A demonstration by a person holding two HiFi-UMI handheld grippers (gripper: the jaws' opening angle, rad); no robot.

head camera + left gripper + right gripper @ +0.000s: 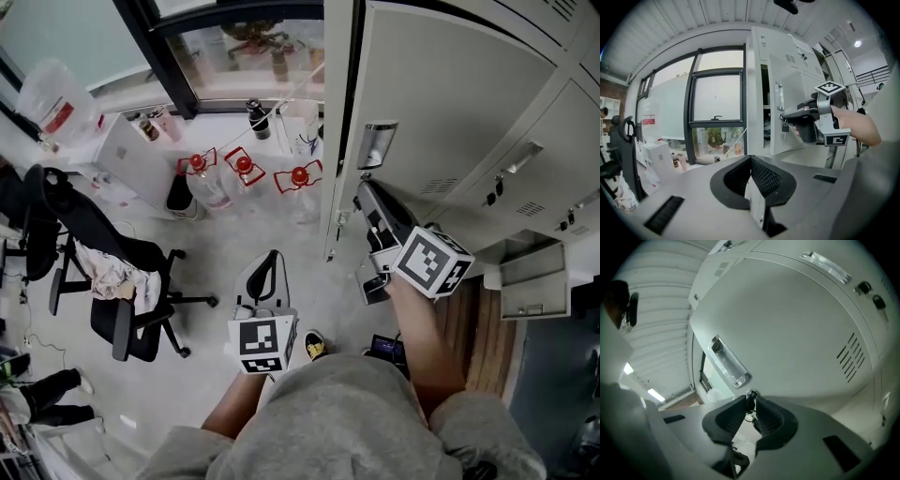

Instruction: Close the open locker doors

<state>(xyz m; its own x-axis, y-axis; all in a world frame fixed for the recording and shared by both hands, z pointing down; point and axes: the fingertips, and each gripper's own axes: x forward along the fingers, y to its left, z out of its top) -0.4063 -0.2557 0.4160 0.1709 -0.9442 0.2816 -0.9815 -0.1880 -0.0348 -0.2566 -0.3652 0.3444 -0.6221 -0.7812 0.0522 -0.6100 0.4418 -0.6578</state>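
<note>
The right tool pinches the small key in the locker door, which stands open. The left tool is closed, empty. Next move, likely: push the door shut.

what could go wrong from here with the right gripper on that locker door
The right gripper holds the key only at its jaw tips, so it may slip off when the locker door is swung. The open lower door juts out by the right arm and could get bumped.
</note>
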